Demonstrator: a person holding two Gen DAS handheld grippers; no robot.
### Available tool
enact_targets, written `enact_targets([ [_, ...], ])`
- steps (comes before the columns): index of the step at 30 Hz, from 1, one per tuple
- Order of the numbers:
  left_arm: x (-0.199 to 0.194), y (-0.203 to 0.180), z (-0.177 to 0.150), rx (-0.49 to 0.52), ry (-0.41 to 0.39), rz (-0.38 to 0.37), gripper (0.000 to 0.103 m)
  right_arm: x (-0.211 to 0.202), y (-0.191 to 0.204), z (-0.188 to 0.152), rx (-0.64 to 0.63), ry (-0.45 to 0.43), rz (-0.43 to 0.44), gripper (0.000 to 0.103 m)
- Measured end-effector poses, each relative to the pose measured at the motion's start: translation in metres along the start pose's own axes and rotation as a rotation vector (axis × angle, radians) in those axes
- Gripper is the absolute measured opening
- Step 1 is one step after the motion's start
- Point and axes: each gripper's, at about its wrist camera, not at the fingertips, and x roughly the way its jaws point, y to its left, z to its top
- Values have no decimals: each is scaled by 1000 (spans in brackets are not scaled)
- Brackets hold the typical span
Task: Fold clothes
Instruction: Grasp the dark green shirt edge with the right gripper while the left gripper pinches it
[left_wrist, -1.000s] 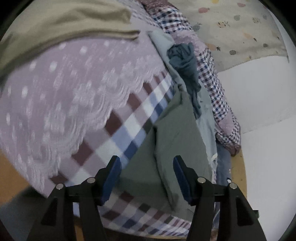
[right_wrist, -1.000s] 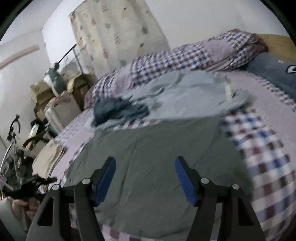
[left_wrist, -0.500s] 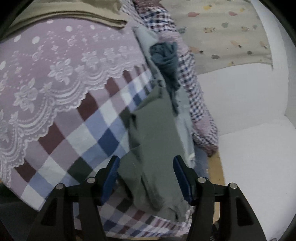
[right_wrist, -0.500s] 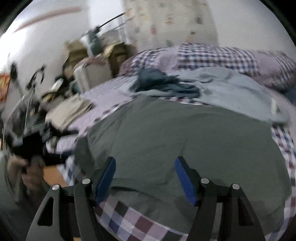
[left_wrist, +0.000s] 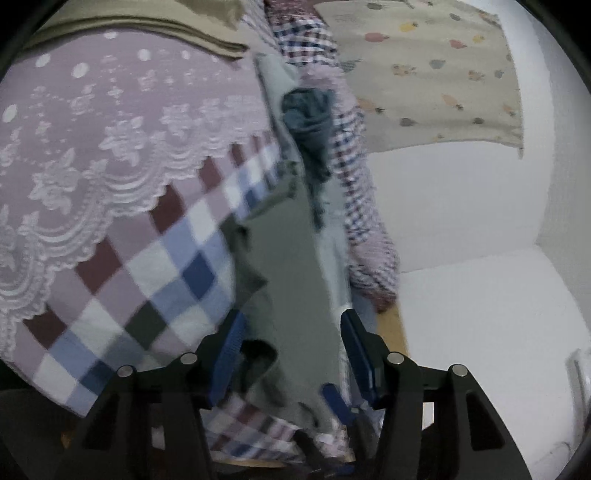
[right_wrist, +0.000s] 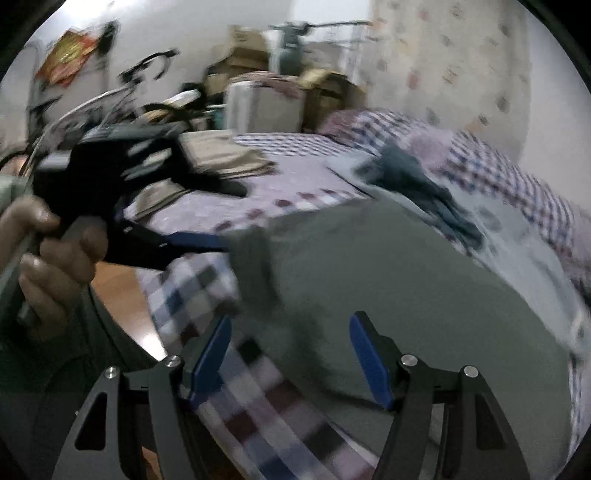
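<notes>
A grey-green garment (left_wrist: 291, 266) lies spread flat on the checked bedsheet (left_wrist: 173, 258). In the left wrist view its near edge lies between the blue fingers of my left gripper (left_wrist: 291, 332), which is open. The right wrist view shows the same garment (right_wrist: 406, 288) with my right gripper (right_wrist: 290, 347) open over its near-left edge. A hand (right_wrist: 48, 258) holds my left gripper (right_wrist: 192, 242) there, with one blue finger touching the garment's raised left corner.
A dark blue garment (right_wrist: 417, 177) is crumpled on a light blue one (right_wrist: 524, 236) at the far side of the bed. Folded khaki clothes (right_wrist: 225, 155) sit at the back left. Beyond the bed stand a bicycle (right_wrist: 122, 92), boxes (right_wrist: 243, 48) and a curtain (left_wrist: 424, 74).
Both grippers have closed in on the grey-green garment's near edge. The right view has swung left, bringing the hand and left gripper into sight. Both stay open.
</notes>
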Motion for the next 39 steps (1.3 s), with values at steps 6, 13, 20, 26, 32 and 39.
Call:
enact_targets([
  [6,2,6,3,-31,38,-16,57,31,37,11,-137,-27,-26,63],
  [13,-13,20,5,-84,-13,1,57,59,58,18,-210,-16,-102,43],
  [20,-17,29,7,-108,-27,140,57,74,76,18,-284,-14,-140,12],
  [26,-8,30,4,-95,-5,197,57,69,74,20,-254,-20,-109,1],
  [32,1,28,3,-68,19,228,22,59,83,19,-270,-29,-71,1],
  [39,-8,21,1,-43,-17,192,2,48,87,3,-331,-23,-174,63],
])
